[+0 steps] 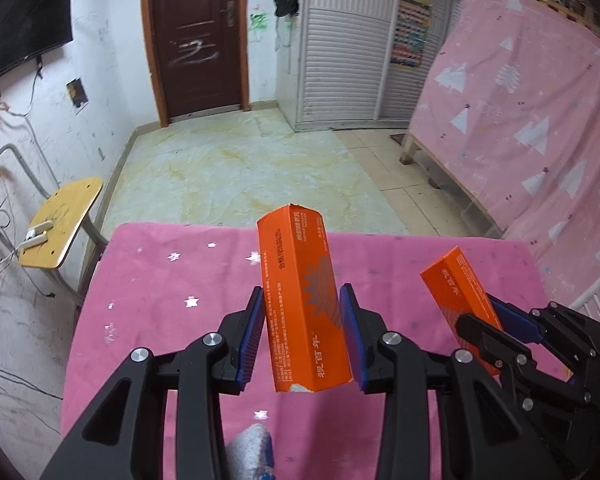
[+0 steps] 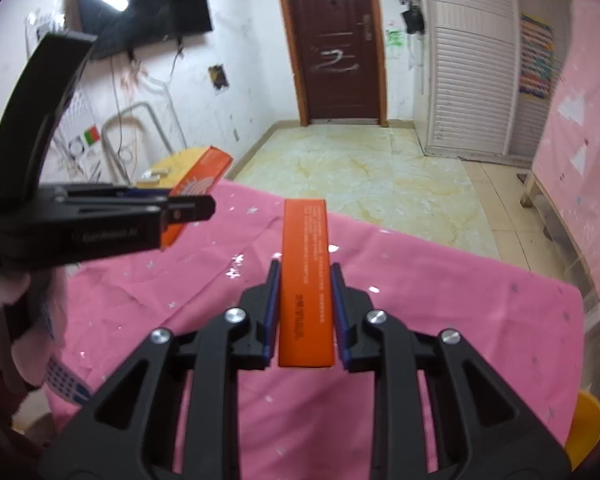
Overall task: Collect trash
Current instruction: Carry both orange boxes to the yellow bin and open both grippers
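- Left gripper [image 1: 302,330]: clenched on an orange carton [image 1: 300,296], its blue pads [image 1: 350,320] pressing the carton's two long sides. The carton stands nearly upright and leans slightly, clear of the surface below; its torn lower end shows white.
- Right gripper [image 2: 305,308]: closed on a second orange carton [image 2: 306,280], gripped across its narrow width by blue pads [image 2: 272,304]. This carton points forward along the fingers, lifted off the surface.
- Cross views: in the left wrist view the right gripper [image 1: 496,320] appears at the lower right with its carton [image 1: 456,280] tilted. In the right wrist view the left gripper [image 2: 172,204] appears at the left edge, seen side-on, with its carton [image 2: 198,184] projecting beyond the fingers.
- Pink cloth [image 1: 172,280]: covers the table beneath both grippers and carries small silver stars.
- A grey bundle [image 1: 252,452] lies on the cloth at the lower edge of the left wrist view; what it is cannot be told.
- Surroundings: a yellow chair [image 1: 60,224] stands left of the table; a dark brown door [image 1: 198,36] closes the far wall; a pink patterned sheet [image 1: 532,120] hangs at the right.
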Motion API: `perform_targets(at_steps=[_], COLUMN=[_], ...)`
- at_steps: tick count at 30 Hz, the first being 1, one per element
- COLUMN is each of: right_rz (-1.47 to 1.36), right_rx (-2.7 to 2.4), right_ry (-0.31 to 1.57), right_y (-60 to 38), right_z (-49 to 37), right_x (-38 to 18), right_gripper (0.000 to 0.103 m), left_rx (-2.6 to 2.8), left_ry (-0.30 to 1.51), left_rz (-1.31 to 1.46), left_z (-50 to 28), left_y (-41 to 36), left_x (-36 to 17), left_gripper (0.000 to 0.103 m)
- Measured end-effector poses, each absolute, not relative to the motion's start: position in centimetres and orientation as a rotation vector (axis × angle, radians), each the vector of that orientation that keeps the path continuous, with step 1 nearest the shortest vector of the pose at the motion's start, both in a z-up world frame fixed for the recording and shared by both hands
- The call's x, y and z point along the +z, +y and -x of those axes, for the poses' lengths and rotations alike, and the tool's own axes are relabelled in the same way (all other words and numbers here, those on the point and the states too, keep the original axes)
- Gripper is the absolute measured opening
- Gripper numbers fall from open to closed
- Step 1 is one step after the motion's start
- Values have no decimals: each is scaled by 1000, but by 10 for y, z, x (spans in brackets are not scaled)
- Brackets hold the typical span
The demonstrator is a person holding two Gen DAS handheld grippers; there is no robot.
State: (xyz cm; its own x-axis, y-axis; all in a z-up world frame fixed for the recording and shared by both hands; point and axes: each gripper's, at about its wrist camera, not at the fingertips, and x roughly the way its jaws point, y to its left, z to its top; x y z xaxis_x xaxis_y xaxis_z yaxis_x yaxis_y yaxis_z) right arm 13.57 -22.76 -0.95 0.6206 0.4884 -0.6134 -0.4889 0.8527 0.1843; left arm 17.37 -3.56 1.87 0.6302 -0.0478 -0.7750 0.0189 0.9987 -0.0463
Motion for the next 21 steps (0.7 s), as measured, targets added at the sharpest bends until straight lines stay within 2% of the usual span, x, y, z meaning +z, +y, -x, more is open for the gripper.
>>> perform_targets(at_steps=[21], right_rz=[-273], right_rx=[210], right_ry=[629], right_y=[-464], right_z=[-78], right_x=[-27], right_gripper=[22], left_rx=[-319], left_ry=[882], left_rz=[-125], left_z=[-129], left_y=[-252], left_x=[14], left_gripper=[30])
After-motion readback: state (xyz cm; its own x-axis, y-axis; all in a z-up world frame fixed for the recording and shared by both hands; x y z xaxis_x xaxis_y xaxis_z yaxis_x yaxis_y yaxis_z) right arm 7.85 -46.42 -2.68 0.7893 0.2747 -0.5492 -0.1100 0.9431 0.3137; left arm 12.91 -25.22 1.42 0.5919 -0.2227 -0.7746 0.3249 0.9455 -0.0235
